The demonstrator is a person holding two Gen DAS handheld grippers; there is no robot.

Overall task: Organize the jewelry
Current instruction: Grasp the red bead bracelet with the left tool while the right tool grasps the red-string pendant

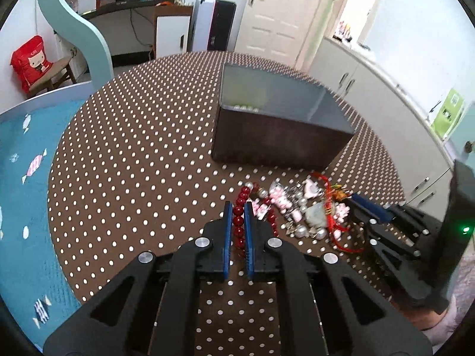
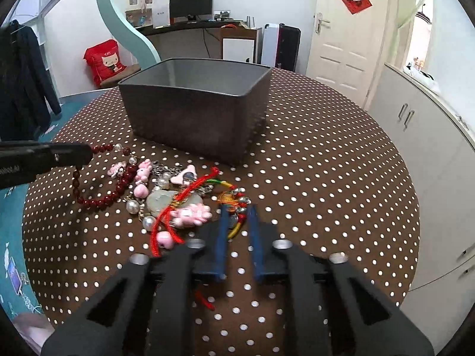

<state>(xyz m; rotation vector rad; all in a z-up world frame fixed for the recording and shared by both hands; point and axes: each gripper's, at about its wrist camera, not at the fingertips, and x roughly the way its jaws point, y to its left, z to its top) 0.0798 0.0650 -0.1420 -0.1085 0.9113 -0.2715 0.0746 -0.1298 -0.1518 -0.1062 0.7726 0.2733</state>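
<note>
A pile of jewelry [image 2: 175,195] lies on the dotted brown table, in front of a dark grey box [image 2: 196,106]. My left gripper [image 1: 238,210] is shut on the red bead bracelet [image 1: 239,222], whose loop also shows in the right wrist view [image 2: 98,198]. My right gripper [image 2: 239,212] is partly open, its blue pads around a multicoloured cord charm with small bells [image 2: 234,201]. A red string [image 2: 169,219], pink charms [image 2: 190,215] and pearls [image 2: 132,206] lie in the pile. A few pale beads [image 1: 246,107] lie in the box.
The round table [image 2: 326,178] carries the box [image 1: 276,118] near its middle. A blue patterned rug [image 1: 20,178] lies left of it. White cabinets [image 2: 421,136] stand to the right. A desk with a monitor [image 2: 191,6] and a door are behind.
</note>
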